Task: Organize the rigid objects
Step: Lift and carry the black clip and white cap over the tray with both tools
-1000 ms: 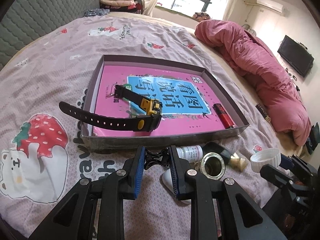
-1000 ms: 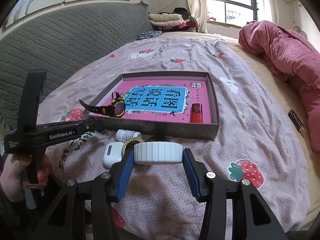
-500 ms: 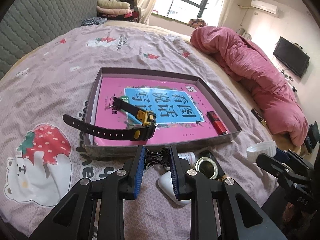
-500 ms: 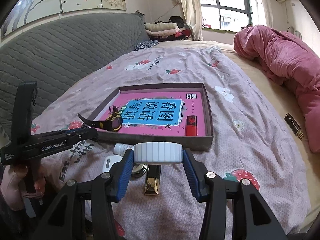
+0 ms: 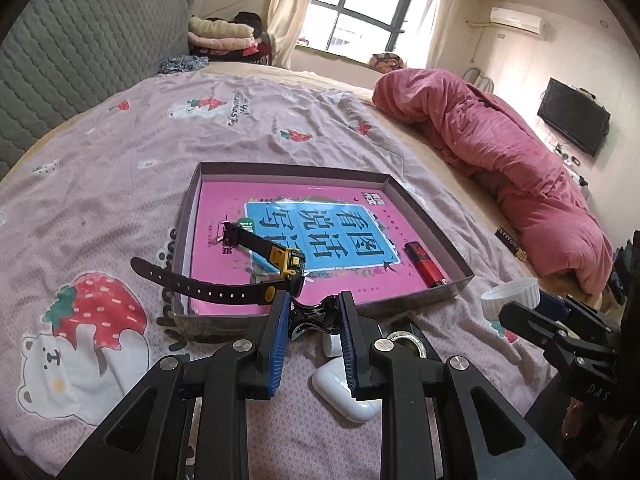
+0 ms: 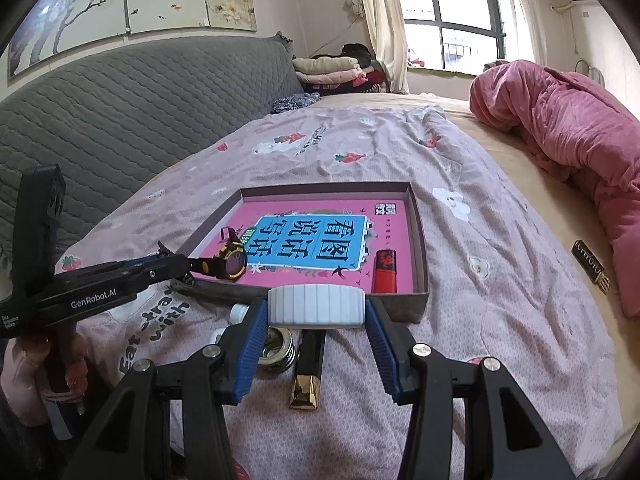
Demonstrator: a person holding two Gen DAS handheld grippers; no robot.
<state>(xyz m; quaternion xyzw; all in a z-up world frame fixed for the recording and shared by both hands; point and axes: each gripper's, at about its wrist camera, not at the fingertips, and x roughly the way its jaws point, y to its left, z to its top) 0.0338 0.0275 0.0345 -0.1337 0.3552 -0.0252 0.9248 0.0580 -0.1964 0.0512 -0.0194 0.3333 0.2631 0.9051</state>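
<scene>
Left gripper (image 5: 311,307) pinches small black-chrome metal clip (image 5: 310,314), right gripper (image 6: 316,312) clamps white ribbed plastic cap (image 6: 316,306); next carry both over shallow grey cardboard tray (image 6: 420,236), release inside.

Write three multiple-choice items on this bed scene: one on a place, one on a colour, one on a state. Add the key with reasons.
1. Where does the red rectangular lighter lie?
A. Inside the shallow grey cardboard tray, by its right wall
B. On the bedsheet outside the tray
C. On the pink quilt

2. What colour is the ribbed round plastic cap?
A. Black
B. White
C. Gold

3. How does the right claw stand?
A. Wide open, nothing in it
B. Shut on a watch
C. Shut on the cap

Key: 1 A, the lighter rests on the pink book cover beside the tray's right wall. 2 B, the right wrist view shows the cap white. 3 C, both blue pads press the cap's sides.
</scene>
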